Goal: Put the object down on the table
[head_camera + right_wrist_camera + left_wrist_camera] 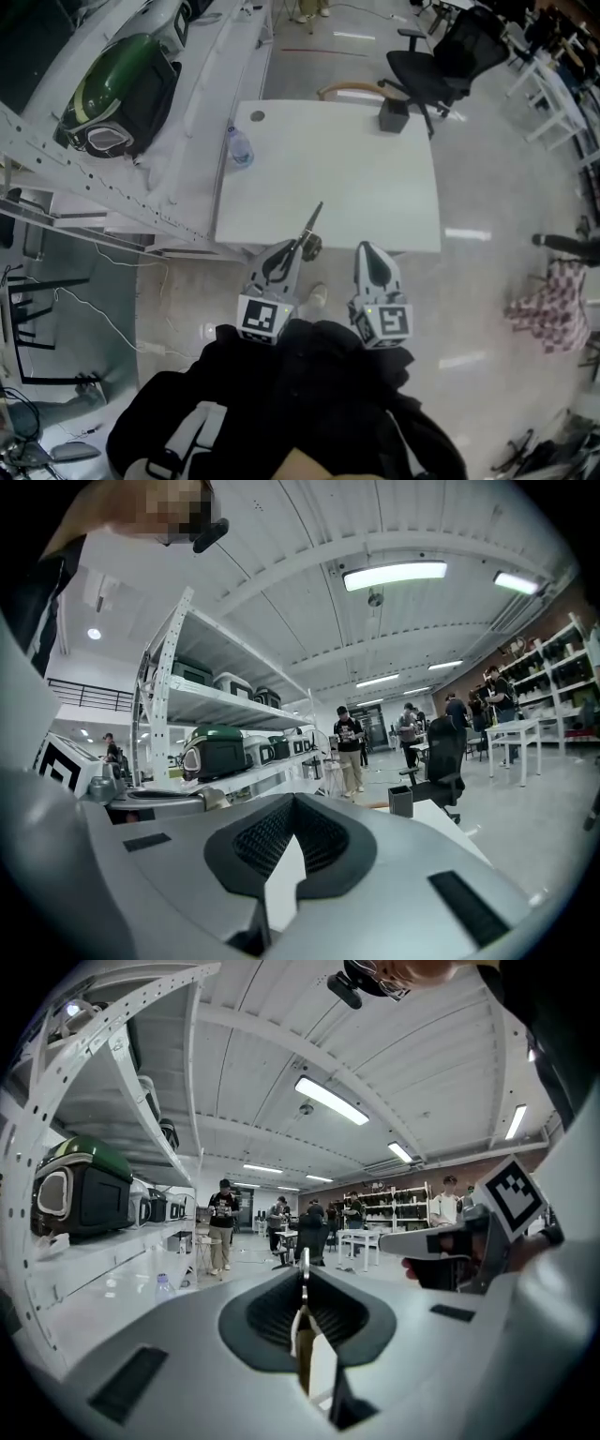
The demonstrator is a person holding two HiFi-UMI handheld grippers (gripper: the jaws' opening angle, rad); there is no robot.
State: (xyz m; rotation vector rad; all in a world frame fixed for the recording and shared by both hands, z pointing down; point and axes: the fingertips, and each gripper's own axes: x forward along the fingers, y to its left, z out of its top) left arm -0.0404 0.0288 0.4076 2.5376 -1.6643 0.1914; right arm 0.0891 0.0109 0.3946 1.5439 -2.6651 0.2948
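My left gripper [298,244] pinches the object [312,222] in its fingers, a thin metal strip poking over the near edge of the worktop [375,202]. My right gripper [367,247] beside it is empty, fingers together. A water bottle [240,150] stands at the worktop's left edge, a dark box [393,114] at its far edge, an office chair [441,56] beyond.

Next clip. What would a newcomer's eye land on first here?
The left gripper, at the near edge of the white table, is clamped on a slim utensil that juts over the tabletop. The right gripper beside it is shut and empty. A green-topped case sits on the shelving at left.
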